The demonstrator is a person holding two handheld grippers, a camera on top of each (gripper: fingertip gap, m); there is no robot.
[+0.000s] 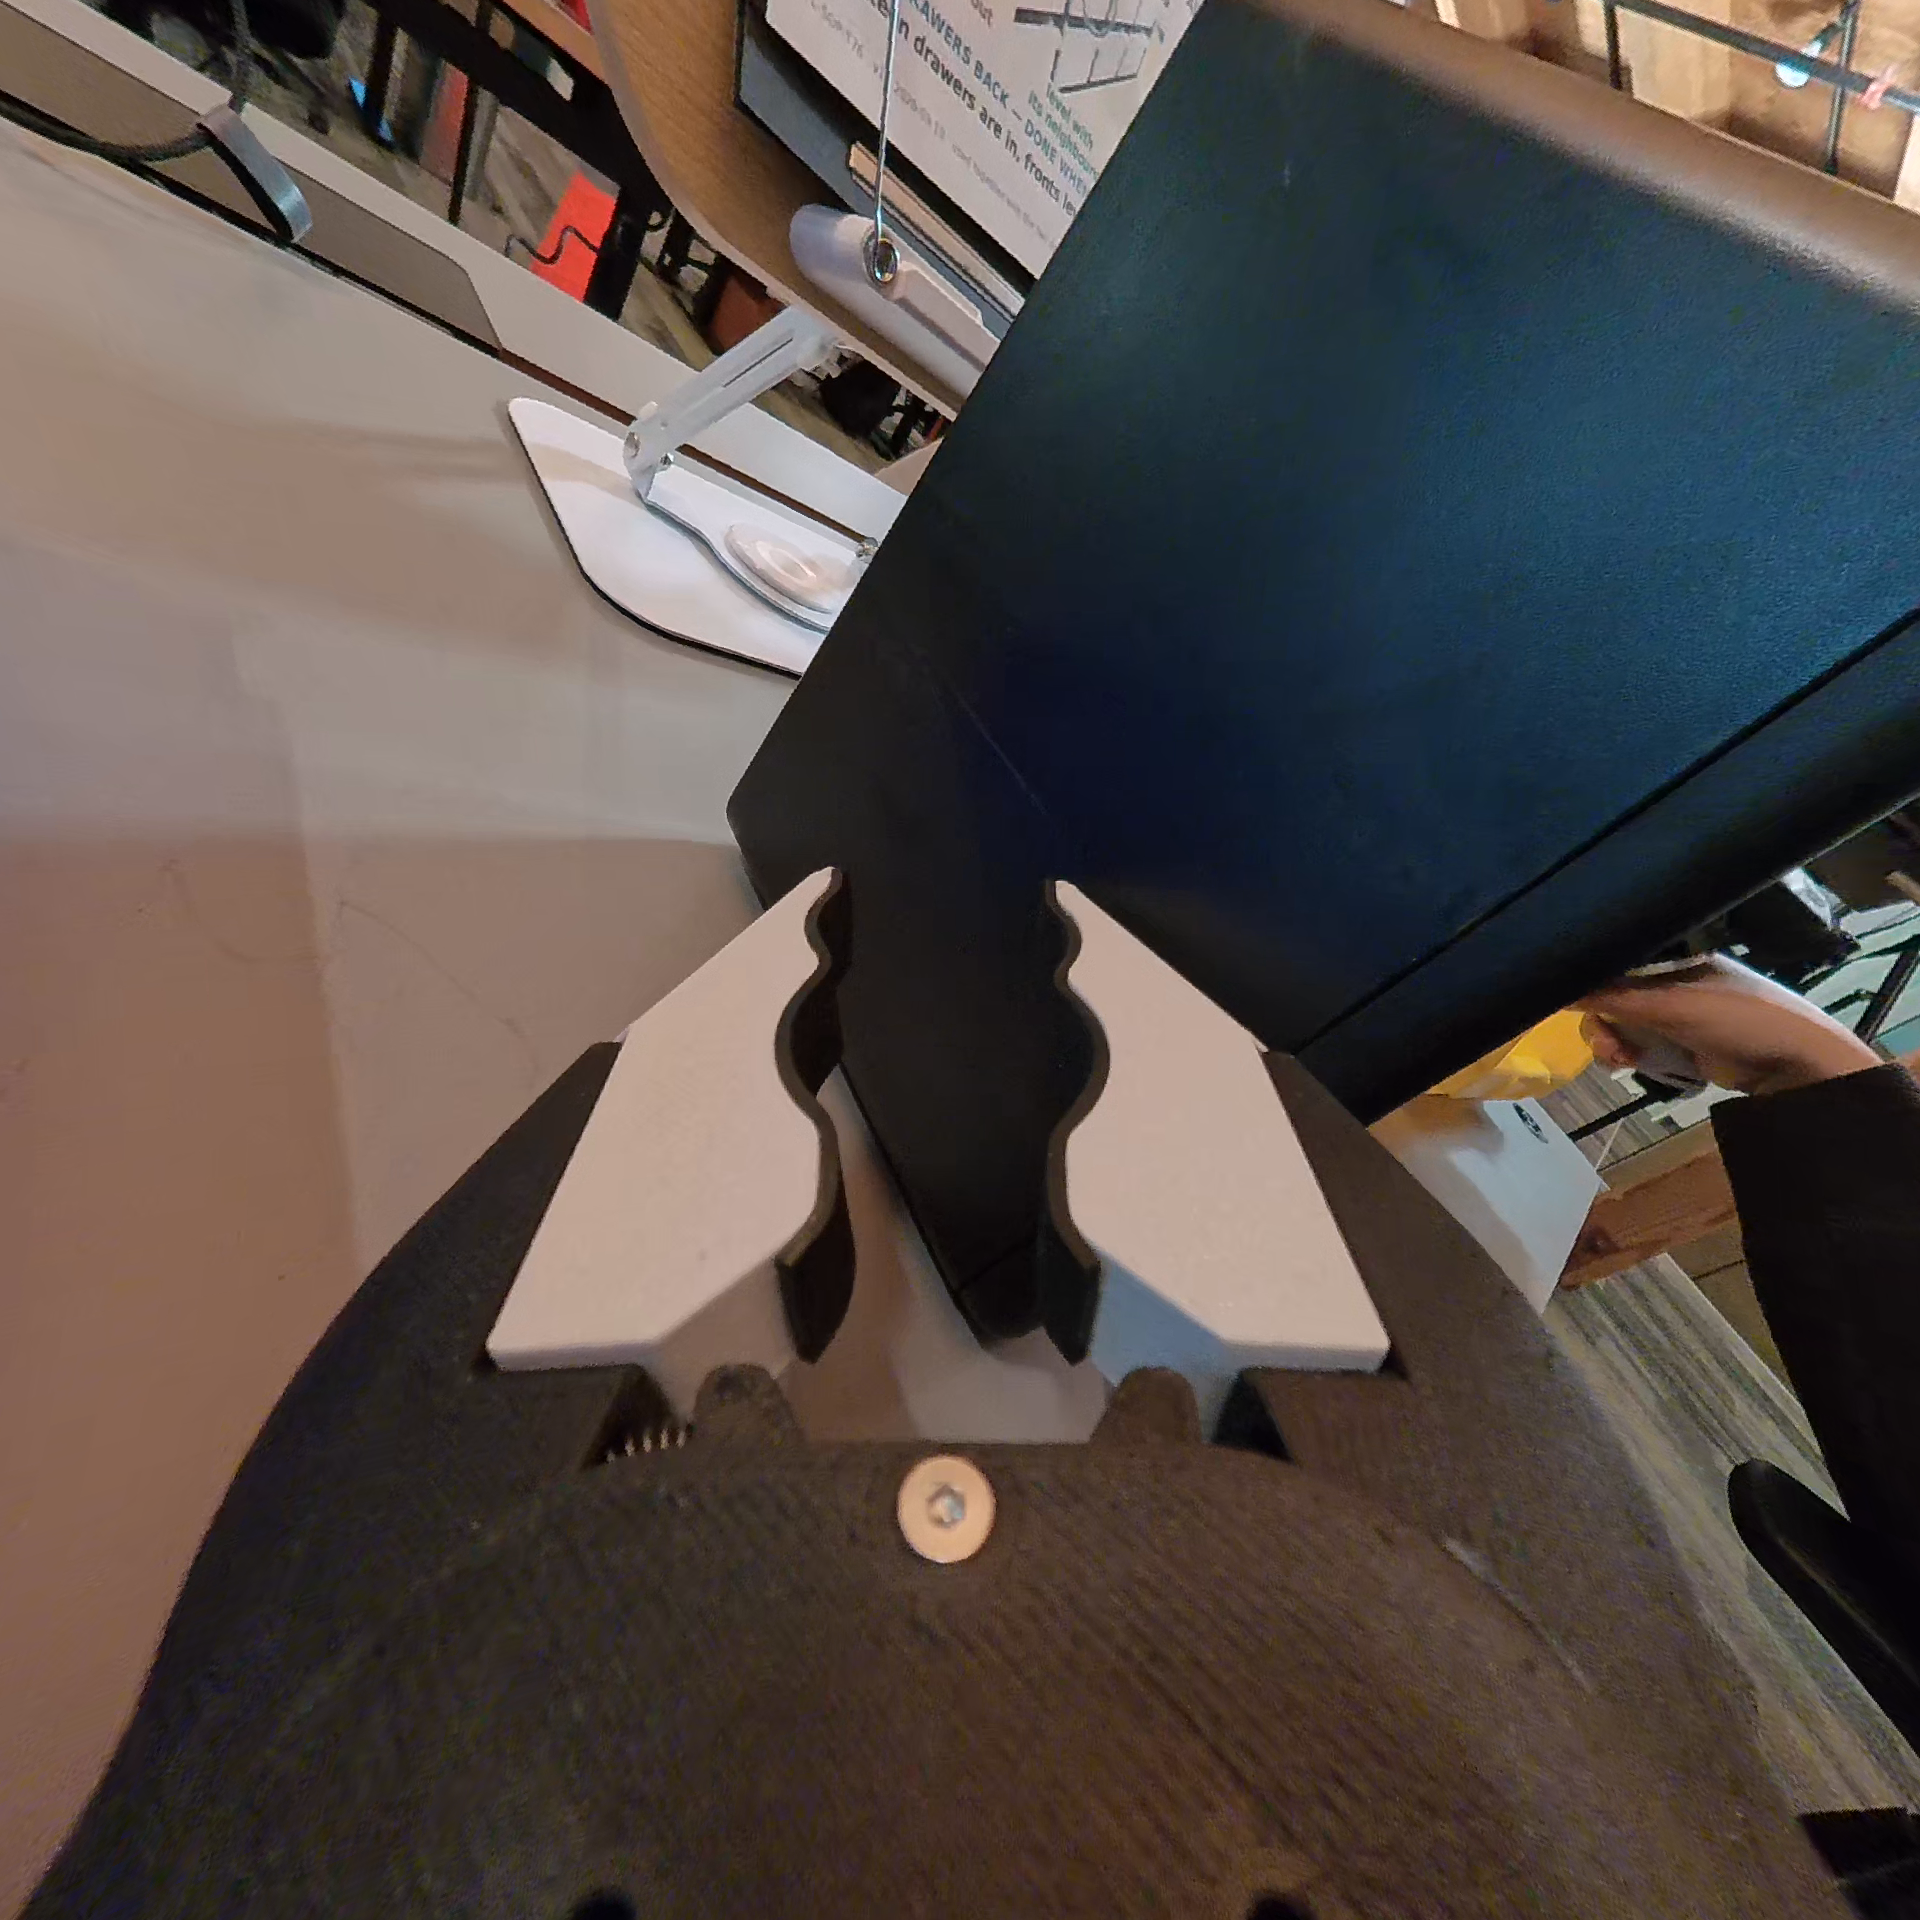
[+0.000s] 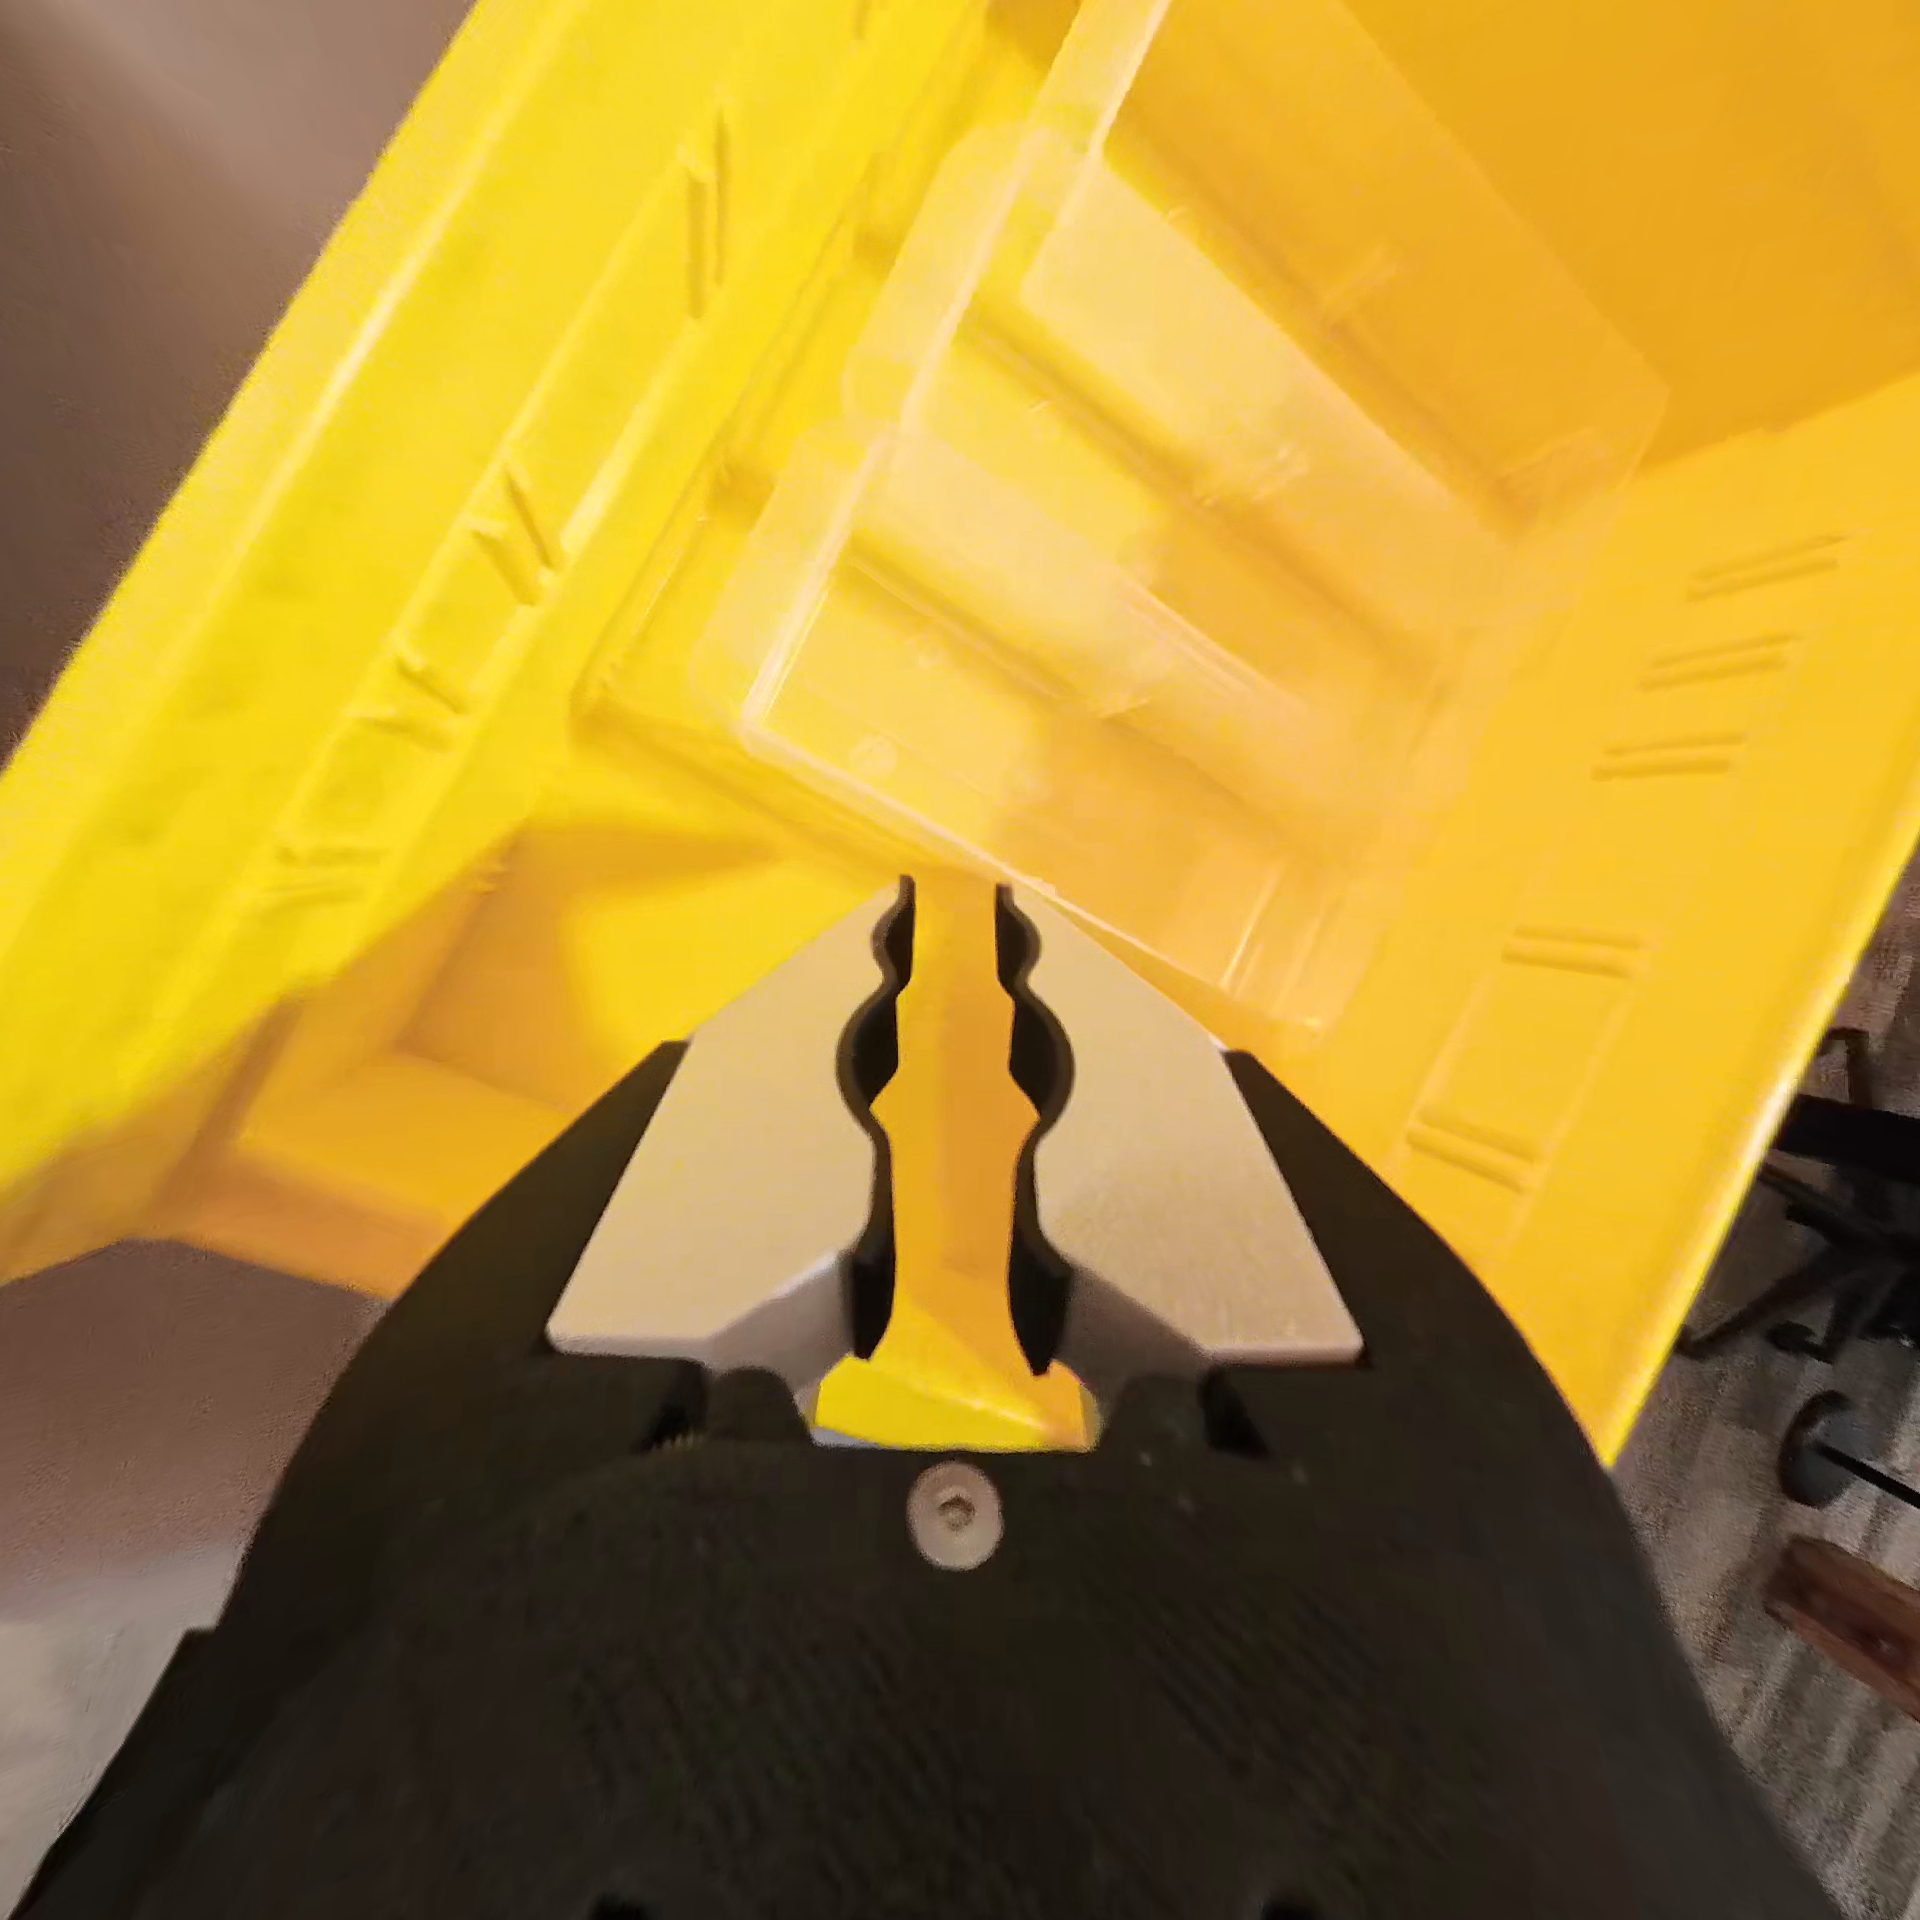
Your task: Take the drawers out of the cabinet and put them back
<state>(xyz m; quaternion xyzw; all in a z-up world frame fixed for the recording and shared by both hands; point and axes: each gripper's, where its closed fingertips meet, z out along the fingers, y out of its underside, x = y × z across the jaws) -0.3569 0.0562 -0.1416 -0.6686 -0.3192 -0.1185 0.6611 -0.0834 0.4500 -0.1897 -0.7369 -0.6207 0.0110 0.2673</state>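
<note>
In the left wrist view the black cabinet (image 1: 1403, 520) stands on the beige table (image 1: 260, 727), and I see it from its side. My left gripper (image 1: 945, 894) is shut on the cabinet's lower corner edge, with the black panel between both fingers. In the right wrist view my right gripper (image 2: 951, 888) is shut on a tab (image 2: 951, 1091) of a yellow drawer (image 2: 468, 520). The drawer is held tilted, clear of the cabinet. It has a clear plastic pocket (image 2: 1143, 520) on its front. A bit of the yellow drawer (image 1: 1517, 1070) shows past the cabinet in the left wrist view.
A white stand with a flat base (image 1: 644, 540) sits on the table left of the cabinet, with a printed sheet (image 1: 987, 94) above it. A person's hand and dark sleeve (image 1: 1766, 1049) are at the right. Carpet floor and chair legs (image 2: 1829, 1299) show lower right.
</note>
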